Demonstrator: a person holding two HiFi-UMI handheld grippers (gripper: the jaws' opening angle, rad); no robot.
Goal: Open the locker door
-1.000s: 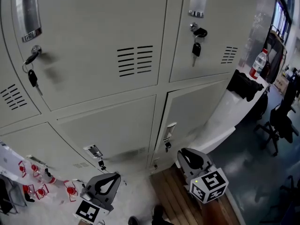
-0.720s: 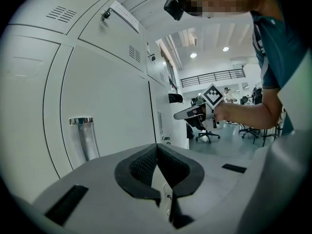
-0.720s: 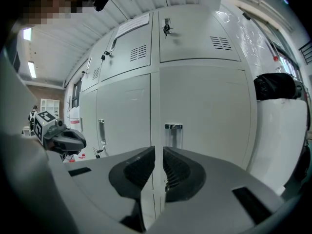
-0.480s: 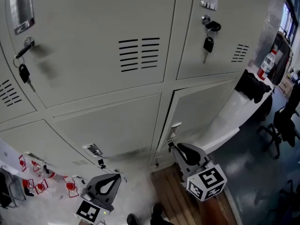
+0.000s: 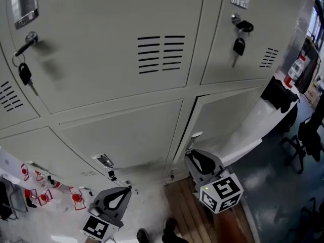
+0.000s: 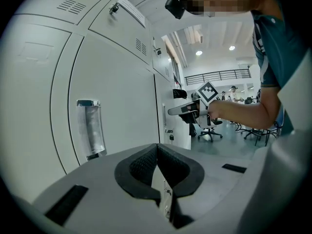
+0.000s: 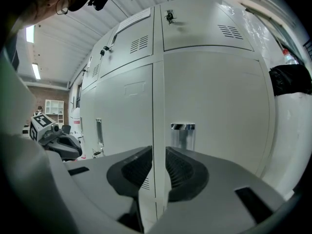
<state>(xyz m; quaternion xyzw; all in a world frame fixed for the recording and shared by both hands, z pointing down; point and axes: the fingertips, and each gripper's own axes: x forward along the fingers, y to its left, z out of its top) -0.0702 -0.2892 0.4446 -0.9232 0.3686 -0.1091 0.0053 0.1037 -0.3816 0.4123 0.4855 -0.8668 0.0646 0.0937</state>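
The lower right locker door [image 5: 228,118] is pale grey, with a chrome recessed handle [image 5: 195,135] at its left edge and a small key [image 5: 188,149] hanging under it. My right gripper [image 5: 193,156] is just below that handle, level with it in the right gripper view [image 7: 158,152]. Its jaws have just been opening and stand a little apart, with nothing between them. The handle [image 7: 183,133] lies straight ahead, slightly right of the gap. My left gripper [image 5: 123,191] hangs low before the lower left locker, its pads [image 6: 157,150] meeting, empty.
Keys hang from the upper lockers [image 5: 24,75] [image 5: 239,45]. The lower left locker has its own handle [image 6: 91,128]. A black bag [image 5: 281,95] lies on a white table at the right, with office chairs [image 5: 308,135] beyond. Red-marked items [image 5: 76,199] sit on the floor at lower left.
My right gripper has moved in towards the lower right door's handle and its jaws have parted. The left gripper has sunk slightly and stays shut.
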